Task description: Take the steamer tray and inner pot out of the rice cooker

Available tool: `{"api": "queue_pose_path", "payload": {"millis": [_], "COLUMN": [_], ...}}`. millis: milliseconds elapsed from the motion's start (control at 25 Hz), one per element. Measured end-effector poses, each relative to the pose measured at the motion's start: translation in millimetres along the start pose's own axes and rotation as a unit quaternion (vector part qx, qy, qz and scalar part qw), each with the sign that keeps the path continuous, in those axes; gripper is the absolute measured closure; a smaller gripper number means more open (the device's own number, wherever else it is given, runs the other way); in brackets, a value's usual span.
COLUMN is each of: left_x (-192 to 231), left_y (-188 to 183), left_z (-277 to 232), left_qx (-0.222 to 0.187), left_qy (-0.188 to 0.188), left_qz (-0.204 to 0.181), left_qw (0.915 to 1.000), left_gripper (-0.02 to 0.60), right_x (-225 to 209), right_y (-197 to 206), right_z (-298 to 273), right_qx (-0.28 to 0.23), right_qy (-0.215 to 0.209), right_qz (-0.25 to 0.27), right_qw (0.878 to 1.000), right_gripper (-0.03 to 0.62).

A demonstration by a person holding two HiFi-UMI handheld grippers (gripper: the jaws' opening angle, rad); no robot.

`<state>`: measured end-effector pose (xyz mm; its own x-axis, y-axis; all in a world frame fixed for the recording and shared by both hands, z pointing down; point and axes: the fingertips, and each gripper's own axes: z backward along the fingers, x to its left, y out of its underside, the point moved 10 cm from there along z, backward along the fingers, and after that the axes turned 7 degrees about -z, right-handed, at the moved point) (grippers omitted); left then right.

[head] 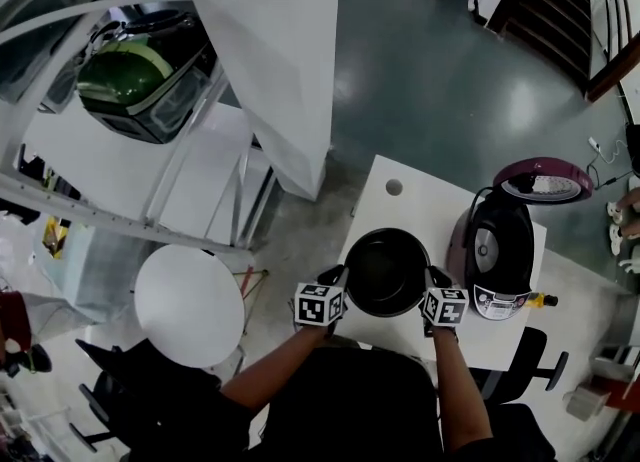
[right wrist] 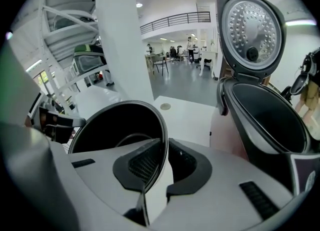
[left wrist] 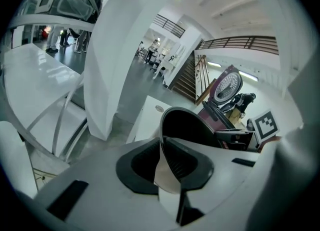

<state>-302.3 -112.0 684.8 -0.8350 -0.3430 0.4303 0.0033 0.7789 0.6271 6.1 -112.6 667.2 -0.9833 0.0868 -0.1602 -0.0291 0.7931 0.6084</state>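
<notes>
In the head view the fingertips of the left gripper [head: 334, 277] and the right gripper [head: 434, 277] are largely covered by their marker cubes [head: 320, 305] and by the rim of the inner pot [head: 387, 270]. In both gripper views the pot's lower wall is hidden behind the gripper bodies. The rice cooker [right wrist: 265, 115] is cut off by the right gripper view's edge.

— Head view?
— Looks steeply down from well above the table [head: 425, 200].
— Gripper views?
— Ride close against the inner pot [left wrist: 186, 125] rim, left and right, facing inward; share pot and rice cooker [right wrist: 265, 110].
</notes>
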Motion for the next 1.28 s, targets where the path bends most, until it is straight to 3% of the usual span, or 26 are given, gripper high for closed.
{"api": "queue_pose_path", "payload": {"millis": [120, 240, 400, 560, 640, 840, 1000, 1160, 1280], "left_x": [-2.8, -7.6, -18.5, -44.8, -62.0, -130.7, -187.6, -251.8, -298.0], "left_y": [-8.3, -17.2, -29.2, -36.8, -28.3, 0.4, 14.6, 31.9, 48.8], "left_z": [4.7, 12.3, 29.7, 56.7, 63.9, 76.7, 91.6, 107.9, 117.2], "left_qx": [-0.035, -0.076, -0.115, -0.182, -0.188, -0.172, -0.204, -0.221, -0.237], "left_qy": [-0.001, 0.011, 0.037, 0.100, 0.127, 0.129, 0.087, 0.108, 0.127], "left_qz": [-0.002, -0.011, -0.020, -0.021, -0.029, -0.076, -0.112, -0.165, -0.191], "left_qw": [0.9994, 0.9970, 0.9925, 0.9780, 0.9734, 0.9736, 0.9686, 0.9552, 0.9442], "left_gripper": [0.552, 0.552, 0.554, 0.572, 0.574, 0.575, 0.575, 0.575, 0.575], "right_x": [-0.5, -0.9, 6.1, -6.9, -18.1, -57.3, -83.8, -114.3, -132.7], "right_y": [-0.5, 3.5, 10.4, 21.9, 28.2, 46.5, 68.0, 93.0, 111.3], "right_z": [8.3, 28.7, 74.3, 130.0, 154.2, 217.5, 266.5, 316.0, 347.0], "right_qx": [-0.012, -0.039, -0.060, -0.094, -0.117, -0.178, -0.213, -0.253, -0.281], "right_qy": [-0.002, -0.009, -0.047, -0.069, -0.074, -0.065, -0.046, -0.022, -0.028], "right_qz": [0.009, -0.013, -0.007, -0.018, -0.030, -0.037, -0.026, -0.024, -0.004], "right_qw": [1.000, 0.999, 0.997, 0.993, 0.990, 0.981, 0.976, 0.967, 0.959], "right_gripper": [0.562, 0.562, 0.571, 0.594, 0.594, 0.594, 0.594, 0.593, 0.594]}}
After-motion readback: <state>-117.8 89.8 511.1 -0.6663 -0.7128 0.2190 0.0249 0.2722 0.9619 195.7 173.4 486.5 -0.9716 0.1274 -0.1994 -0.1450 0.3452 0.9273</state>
